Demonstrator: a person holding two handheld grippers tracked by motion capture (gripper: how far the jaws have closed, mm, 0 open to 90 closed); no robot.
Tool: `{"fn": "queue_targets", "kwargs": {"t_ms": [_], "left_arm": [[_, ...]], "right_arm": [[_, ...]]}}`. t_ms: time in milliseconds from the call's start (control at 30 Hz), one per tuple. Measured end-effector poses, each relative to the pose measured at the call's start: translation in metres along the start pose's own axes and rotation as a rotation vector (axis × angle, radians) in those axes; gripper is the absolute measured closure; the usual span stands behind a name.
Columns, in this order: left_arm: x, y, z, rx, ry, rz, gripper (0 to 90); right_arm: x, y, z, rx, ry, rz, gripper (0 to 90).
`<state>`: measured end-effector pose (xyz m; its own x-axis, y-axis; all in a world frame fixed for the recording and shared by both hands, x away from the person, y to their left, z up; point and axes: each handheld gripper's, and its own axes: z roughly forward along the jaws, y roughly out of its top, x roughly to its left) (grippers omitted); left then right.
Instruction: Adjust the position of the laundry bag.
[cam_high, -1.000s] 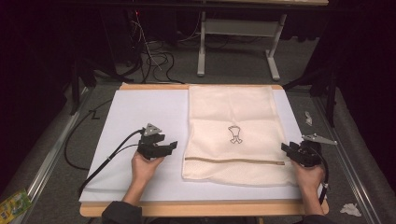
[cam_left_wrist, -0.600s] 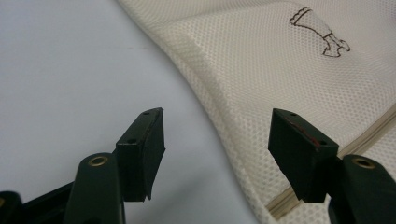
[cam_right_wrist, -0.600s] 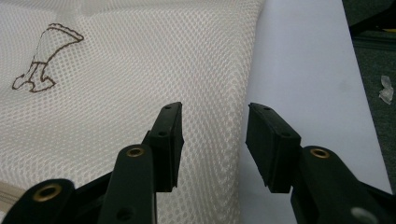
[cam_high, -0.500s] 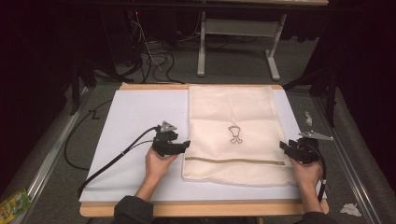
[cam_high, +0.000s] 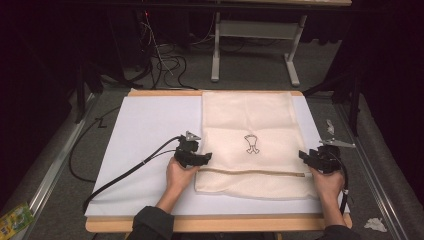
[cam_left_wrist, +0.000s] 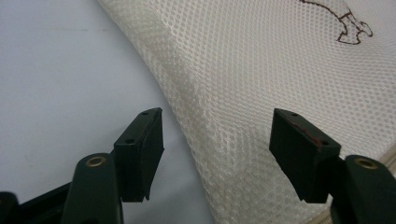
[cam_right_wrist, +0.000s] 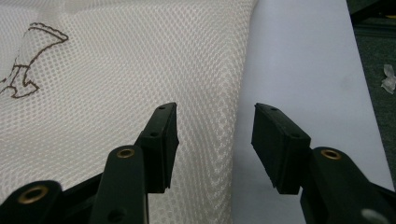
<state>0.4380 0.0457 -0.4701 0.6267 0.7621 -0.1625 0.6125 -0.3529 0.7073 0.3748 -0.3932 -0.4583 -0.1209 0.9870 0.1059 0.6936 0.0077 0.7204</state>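
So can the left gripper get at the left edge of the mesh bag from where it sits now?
Probably yes. The left gripper has its jaws open, straddling the left edge of the mesh bag, which lies flat on the white mat. Nothing lies between the jaws and the edge.

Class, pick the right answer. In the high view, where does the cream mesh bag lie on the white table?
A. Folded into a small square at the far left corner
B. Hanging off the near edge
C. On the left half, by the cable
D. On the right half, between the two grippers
D: the mesh bag lies flat on the right half of the table, with the left gripper at its left edge and the right gripper at its right edge.
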Motion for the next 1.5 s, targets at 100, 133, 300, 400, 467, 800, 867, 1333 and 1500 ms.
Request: {"fn": "queue_targets", "kwargs": {"t_ms": [100,133,300,400,467,800,867,1333,1500], "left_arm": [[0.0,0.0,0.004,0.012,0.002,-0.007,35.6],[0.0,0.0,0.005,0.017,0.0,-0.009,36.0],[-0.001,0.002,0.009,0.014,0.002,-0.018,41.4],[-0.002,0.003,0.01,0.008,-0.002,-0.019,48.3],[-0.002,0.003,0.01,0.007,0.002,-0.017,53.2],[-0.001,0.007,0.01,0.005,-0.037,-0.011,83.0],[-0.001,0.007,0.009,0.0,-0.041,-0.009,83.7],[0.004,0.012,-0.008,-0.032,-0.035,0.018,84.9],[0.009,0.012,-0.015,-0.039,-0.025,0.023,84.9]], "right_arm": [[-0.002,0.0,0.002,0.017,0.008,0.013,51.7],[-0.002,-0.001,0.003,0.022,0.01,0.017,52.0],[-0.003,0.0,0.007,0.056,0.031,0.023,58.2],[-0.002,-0.001,0.012,0.088,0.054,0.012,64.5],[-0.002,-0.001,0.011,0.094,0.06,0.007,68.6],[-0.001,0.001,0.013,0.11,0.086,-0.021,86.4],[-0.002,0.001,0.013,0.108,0.086,-0.019,86.6],[0.005,0.002,0.008,0.064,0.107,-0.044,87.0],[0.01,0.002,0.007,0.056,0.124,-0.051,87.0]]}}
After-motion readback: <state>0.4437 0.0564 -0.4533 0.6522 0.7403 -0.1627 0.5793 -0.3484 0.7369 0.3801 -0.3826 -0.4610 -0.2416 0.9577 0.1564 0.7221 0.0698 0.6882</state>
